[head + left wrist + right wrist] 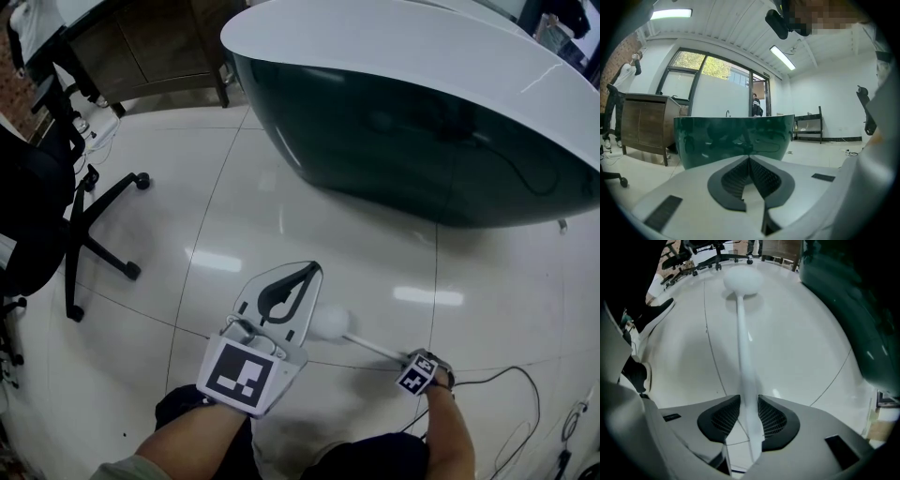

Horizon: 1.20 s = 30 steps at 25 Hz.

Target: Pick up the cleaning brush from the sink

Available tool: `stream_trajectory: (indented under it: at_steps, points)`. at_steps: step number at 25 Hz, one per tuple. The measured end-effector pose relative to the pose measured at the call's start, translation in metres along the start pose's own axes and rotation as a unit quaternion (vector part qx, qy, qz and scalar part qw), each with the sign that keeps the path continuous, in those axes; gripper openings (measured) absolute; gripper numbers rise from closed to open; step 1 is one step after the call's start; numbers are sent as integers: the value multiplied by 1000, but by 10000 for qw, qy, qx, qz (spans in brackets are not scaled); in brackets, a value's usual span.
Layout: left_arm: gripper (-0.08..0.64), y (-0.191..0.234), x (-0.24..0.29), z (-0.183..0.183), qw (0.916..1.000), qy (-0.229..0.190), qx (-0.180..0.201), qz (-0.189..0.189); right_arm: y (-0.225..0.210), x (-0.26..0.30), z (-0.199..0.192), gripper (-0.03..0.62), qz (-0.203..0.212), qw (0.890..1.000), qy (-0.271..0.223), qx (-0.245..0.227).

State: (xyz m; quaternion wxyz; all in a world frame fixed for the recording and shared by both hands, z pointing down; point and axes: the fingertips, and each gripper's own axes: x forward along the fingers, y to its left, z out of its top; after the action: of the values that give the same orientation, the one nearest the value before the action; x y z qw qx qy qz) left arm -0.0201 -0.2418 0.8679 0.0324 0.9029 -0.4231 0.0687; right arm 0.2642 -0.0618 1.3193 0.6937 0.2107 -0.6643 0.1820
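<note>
The only markings are black-and-white square patterns on each gripper's cube. The right gripper [749, 401] has its jaws closed on the thin white handle of the cleaning brush [742, 333]. The handle runs straight out from between the jaws to a rounded white head. In the head view the brush's long axis points left and slightly up, and its head shows just beside the left gripper [302, 274]. The left gripper's jaws are pressed together, with nothing between them. The brush hangs over the glossy tiled floor [234, 216], outside the dark green sink [422, 159].
</note>
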Motion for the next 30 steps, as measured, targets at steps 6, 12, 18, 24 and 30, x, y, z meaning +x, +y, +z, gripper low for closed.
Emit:
stream_trajectory:
  at_steps: [6, 12, 18, 24, 30]
  points:
    - [0, 2, 8, -4, 10000, 89, 31, 21, 15, 4, 1, 66, 633, 9888, 219, 1336]
    - [0, 3, 16, -7, 9999, 102, 21, -50, 17, 3, 0, 75, 802, 9862, 255, 1429]
    - [0, 4, 19, -11, 9999, 109, 10, -120, 19, 6, 7, 71, 847, 9867, 21, 1387]
    - [0, -2, 21, -11, 9998, 116, 34, -183, 15, 4, 8, 54, 693, 9869, -25, 1458]
    - [0, 1, 21, -7, 9998, 100, -45, -184, 25, -13, 36, 54, 1059, 9696, -882, 2020]
